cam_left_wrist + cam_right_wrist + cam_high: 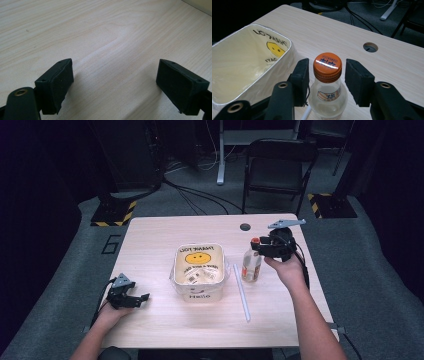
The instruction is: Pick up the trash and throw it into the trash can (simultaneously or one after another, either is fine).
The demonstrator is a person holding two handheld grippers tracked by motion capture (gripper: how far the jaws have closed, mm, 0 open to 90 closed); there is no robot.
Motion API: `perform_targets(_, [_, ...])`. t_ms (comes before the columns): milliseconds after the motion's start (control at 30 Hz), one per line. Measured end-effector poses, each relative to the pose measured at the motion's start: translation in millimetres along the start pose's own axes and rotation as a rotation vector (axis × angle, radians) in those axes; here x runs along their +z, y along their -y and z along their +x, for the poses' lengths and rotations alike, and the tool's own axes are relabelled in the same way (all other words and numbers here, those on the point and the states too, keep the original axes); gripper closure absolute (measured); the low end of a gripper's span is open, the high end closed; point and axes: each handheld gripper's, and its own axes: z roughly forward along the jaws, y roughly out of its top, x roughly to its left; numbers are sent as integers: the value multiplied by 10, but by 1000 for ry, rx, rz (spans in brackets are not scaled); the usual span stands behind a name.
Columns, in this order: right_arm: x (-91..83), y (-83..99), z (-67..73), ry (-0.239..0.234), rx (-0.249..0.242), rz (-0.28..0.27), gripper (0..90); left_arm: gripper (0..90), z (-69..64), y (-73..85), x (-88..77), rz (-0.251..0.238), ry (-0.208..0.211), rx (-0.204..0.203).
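A dark room with a folding chair (280, 167) and trailing floor cables is seen behind a pale wooden desk (160, 235), which carries a cable hole (245, 226) near its far edge. At the middle of the desk stands a white bin (198, 271) lined with a plastic bag printed with a yellow smiley face, and just to its right a long white straw (242, 292) lies flat on the wood. Beside the straw's far end a small clear bottle (327, 95) with an orange cap (327, 66) stands upright, apart from the bin. The right gripper (265, 246) is held level at the bottle's neck; its fingers (360, 82) are set on either side of the cap with a narrow gap showing on each side, so nothing is gripped yet. The left gripper (142, 298) rests low over the near left of the desk, its fingers (58, 83) spread wide with only bare wood between them. The step in hand is judged to be the grasp of the bottle. For the next move the fingers would need to be closed squarely on the cap or neck, with care that the upright bottle is not tipped toward the bin.
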Motion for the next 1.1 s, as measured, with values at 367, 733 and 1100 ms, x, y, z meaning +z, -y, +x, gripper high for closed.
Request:
perform_targets(367, [70,-6,12,6,-19,9,615,141,0,0,0,0,0,0])
perform_targets(733, [21,-58,79,4,-53,-26,631,141,8,-3,1,1,3,11])
perform_targets(1100, [107,16,38,-14,-18,-18,585,141,8,-2,5,-4,3,11])
